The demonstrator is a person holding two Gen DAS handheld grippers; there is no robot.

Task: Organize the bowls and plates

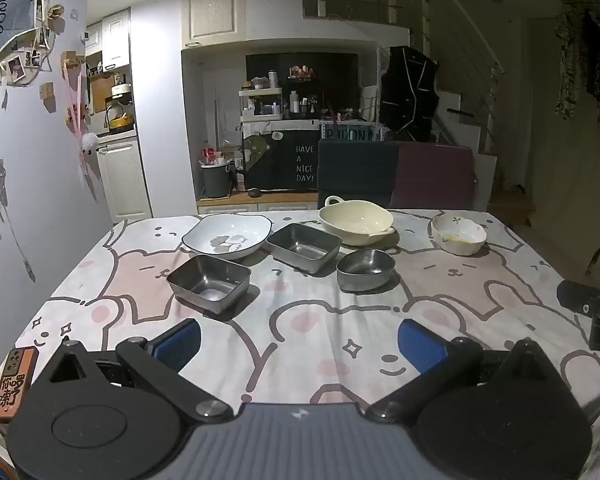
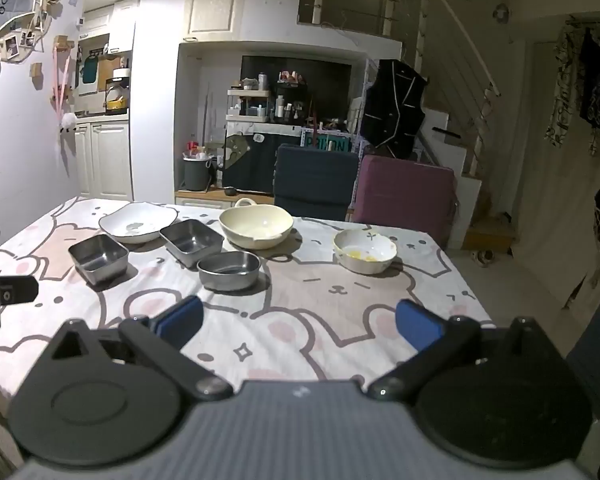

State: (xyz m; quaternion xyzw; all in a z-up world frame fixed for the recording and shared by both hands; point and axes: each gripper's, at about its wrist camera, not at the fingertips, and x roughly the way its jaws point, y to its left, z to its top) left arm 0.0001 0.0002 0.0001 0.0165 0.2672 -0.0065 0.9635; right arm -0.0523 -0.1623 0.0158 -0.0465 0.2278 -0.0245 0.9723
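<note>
Pink-and-white bear-print tablecloth [image 1: 300,320], cream bowl [image 1: 356,222], steel-grey tins [image 1: 209,282], blue claw pads [image 1: 180,344].

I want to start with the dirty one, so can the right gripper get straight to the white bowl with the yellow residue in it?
Probably yes. The right gripper is open, and only bare tablecloth lies between it and the white bowl, which stands apart from the other dishes.

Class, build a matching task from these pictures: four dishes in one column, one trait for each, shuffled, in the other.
Column 1:
1. cream bowl
2. round steel bowl
3. white floral bowl
4. white plate

Column 2:
a. yellow residue inside
b. grey leaf print
c. loop handle at rim
d. plain metal, round

Pairs: 1-c, 2-d, 3-a, 4-b
</note>
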